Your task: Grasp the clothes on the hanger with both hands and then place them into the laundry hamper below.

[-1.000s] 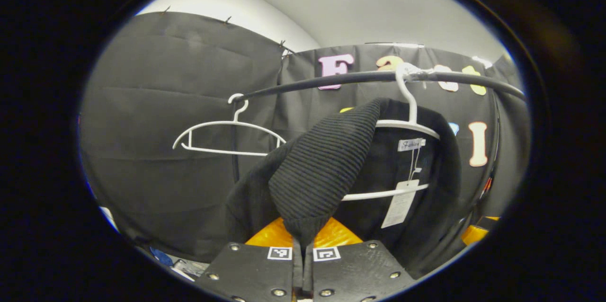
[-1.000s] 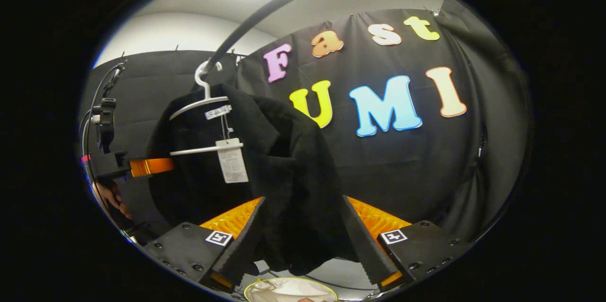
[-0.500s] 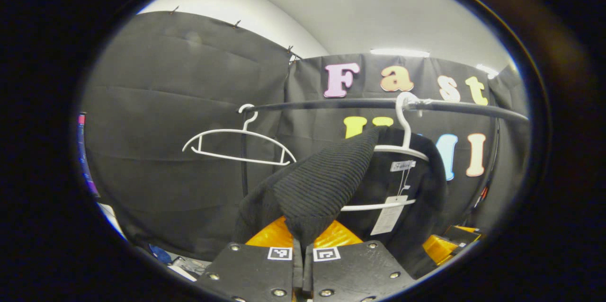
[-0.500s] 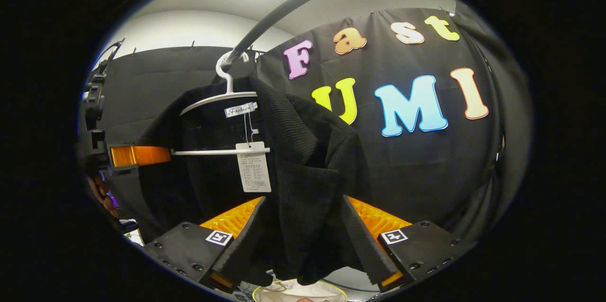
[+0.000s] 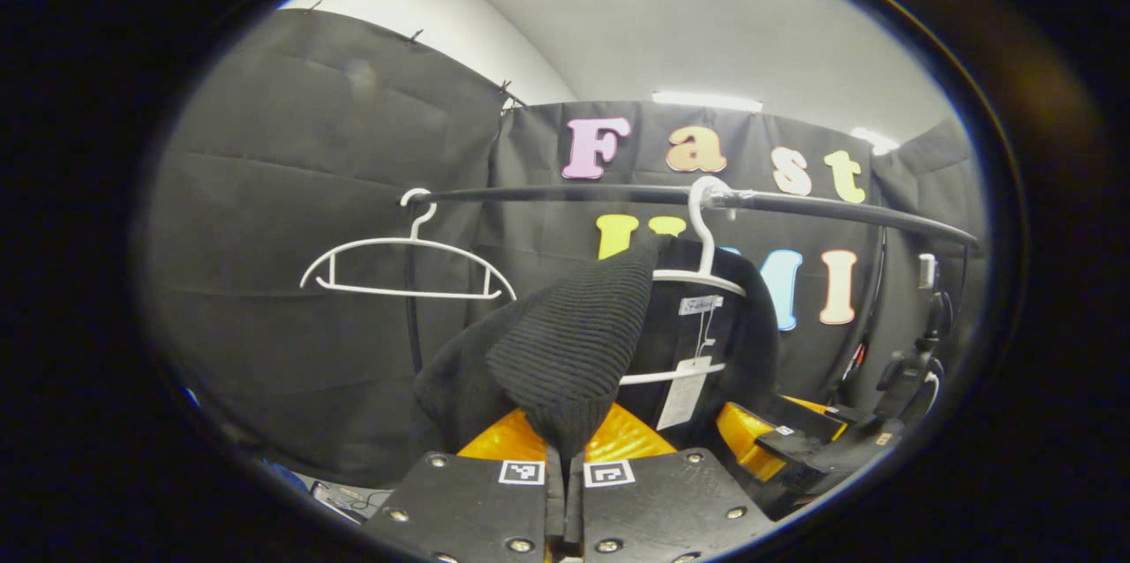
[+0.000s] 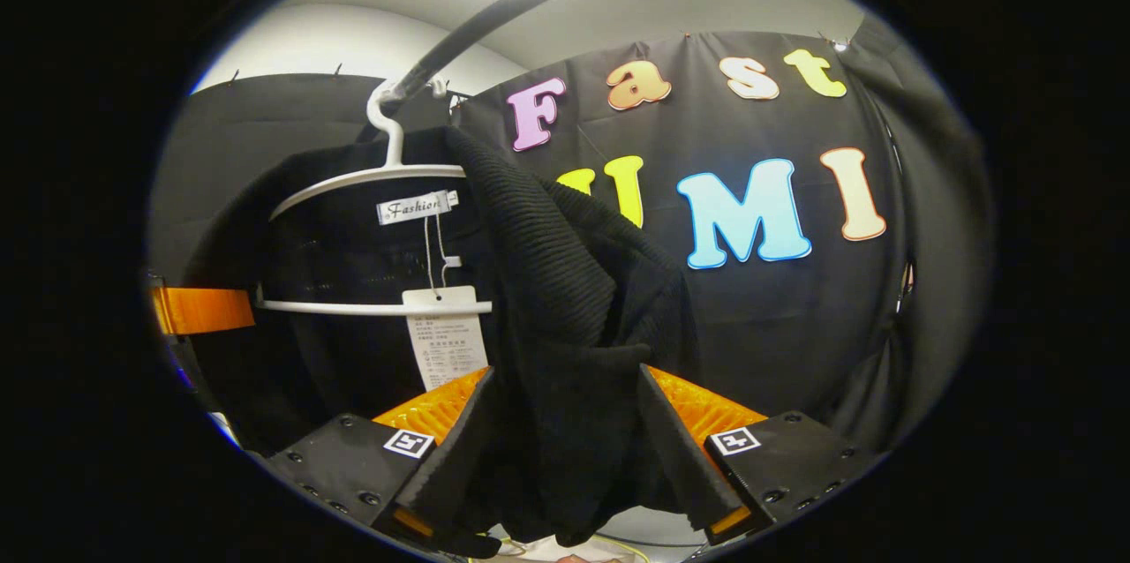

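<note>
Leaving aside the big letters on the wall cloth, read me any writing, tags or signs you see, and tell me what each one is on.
Neck label of the black garment: one word in script; I do not read labels out.
Hang tag on a string below it: fine print, too small to read.
Square markers on the left gripper and the right gripper: coded patterns, no words.
</note>
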Demonstrator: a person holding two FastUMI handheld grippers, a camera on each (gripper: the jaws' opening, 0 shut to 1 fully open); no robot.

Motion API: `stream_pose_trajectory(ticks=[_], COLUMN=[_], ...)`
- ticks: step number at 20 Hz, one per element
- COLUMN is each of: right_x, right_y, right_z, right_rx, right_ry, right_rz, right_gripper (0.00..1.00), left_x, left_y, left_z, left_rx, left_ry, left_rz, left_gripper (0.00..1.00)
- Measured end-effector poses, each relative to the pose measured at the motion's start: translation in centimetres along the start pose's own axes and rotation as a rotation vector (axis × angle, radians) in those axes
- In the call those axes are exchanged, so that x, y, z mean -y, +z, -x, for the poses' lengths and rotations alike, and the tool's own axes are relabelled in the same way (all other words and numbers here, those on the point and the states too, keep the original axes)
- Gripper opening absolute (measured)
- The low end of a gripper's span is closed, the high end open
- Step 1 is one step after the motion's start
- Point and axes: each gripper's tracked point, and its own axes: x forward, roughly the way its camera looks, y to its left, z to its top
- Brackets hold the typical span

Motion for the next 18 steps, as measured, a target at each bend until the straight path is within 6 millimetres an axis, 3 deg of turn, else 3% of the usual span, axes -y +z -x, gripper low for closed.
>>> stream_pose_trajectory(ticks=[3, 8, 13, 15, 16, 17, 18], right_x=[-1.2, 0.0, 0.0, -0.1, 0.1, 0.6, 0.7], right_y=[0.1, 0.4, 0.0, 0.0, 0.1, 0.1, 0.2], right_z=[-0.8, -2.8, -3.9, -4.2, -4.4, -4.6, -4.8], right_rx=[0.003, 0.038, 0.022, 0.025, 0.026, 0.027, 0.03], right_ry=[0.001, -0.051, -0.054, -0.049, -0.055, -0.056, -0.046], right_rz=[0.025, 0.089, 0.073, 0.08, 0.089, 0.102, 0.107], right_gripper=[0.98, 0.98, 0.98, 0.92, 0.82, 0.77, 0.77], left_x=[-0.1, -0.2, 0.4, 0.4, 0.6, 0.6, 0.6], left_y=[-0.8, -2.4, -1.8, -1.4, -1.5, -1.5, -1.5], left_z=[-1.1, -1.4, -0.9, -0.5, -0.4, -0.3, -0.5], left_rx=[0.002, -0.028, -0.011, -0.005, -0.005, -0.004, -0.003], left_ry=[-0.021, -0.049, -0.079, -0.083, -0.083, -0.084, -0.088], left_rz=[0.04, 0.045, 0.015, -0.007, -0.014, -0.014, -0.009], left_gripper=[0.01, 0.0, 0.0, 0.0, 0.0, 0.0, 0.0])
